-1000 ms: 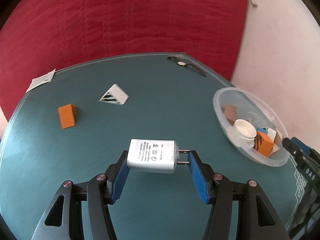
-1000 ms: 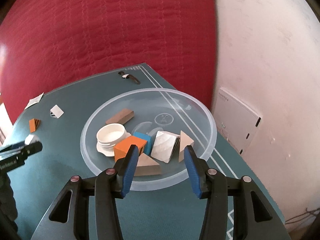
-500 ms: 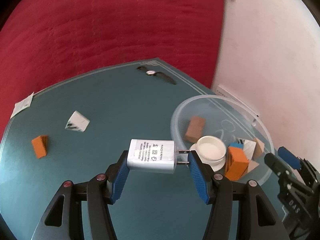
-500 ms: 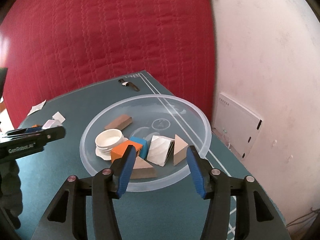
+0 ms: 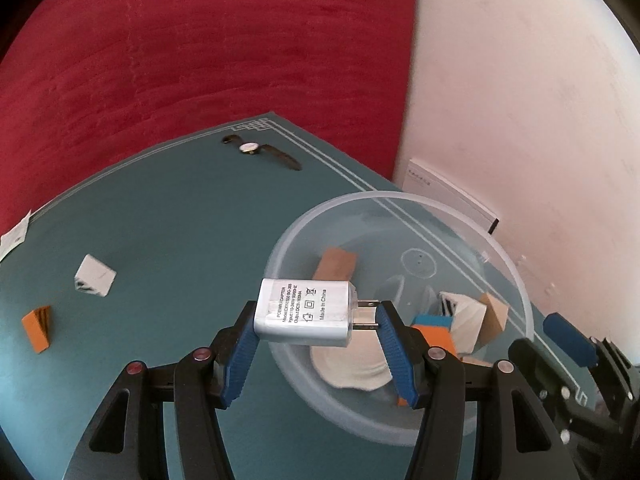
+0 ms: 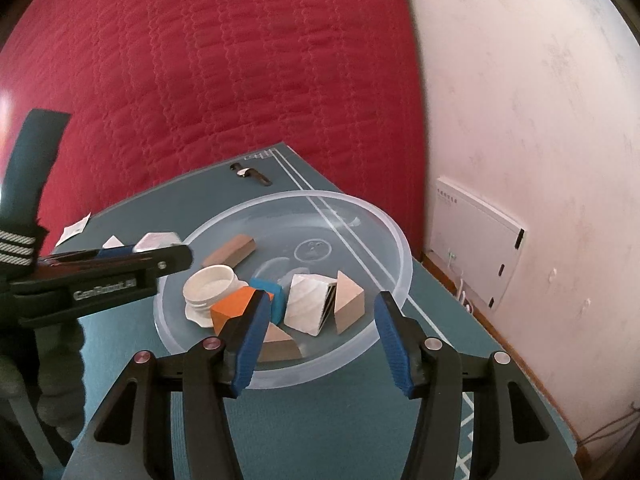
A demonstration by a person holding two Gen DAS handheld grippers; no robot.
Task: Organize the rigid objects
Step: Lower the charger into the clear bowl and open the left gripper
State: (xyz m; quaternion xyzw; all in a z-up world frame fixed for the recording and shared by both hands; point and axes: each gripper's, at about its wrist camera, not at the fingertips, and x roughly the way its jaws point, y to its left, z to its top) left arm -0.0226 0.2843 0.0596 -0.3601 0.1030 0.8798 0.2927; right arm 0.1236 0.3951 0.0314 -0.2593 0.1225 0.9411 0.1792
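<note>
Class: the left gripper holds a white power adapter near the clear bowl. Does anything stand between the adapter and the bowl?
Nothing visible does. The power adapter hangs at the rim of the open-topped clear bowl, whose far side is bare.

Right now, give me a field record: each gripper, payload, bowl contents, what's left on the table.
left gripper: shut on power adapter, jaws clamped end to end, one on the prongs
adapter position: above near rim of clear bowl
right gripper: open, nothing held, at bowl's near rim
bowl contents: white lid, orange block, blue block, brown block, wooden wedges, striped white block
loose on table: orange wedge, white striped block, wristwatch, paper packet
</note>
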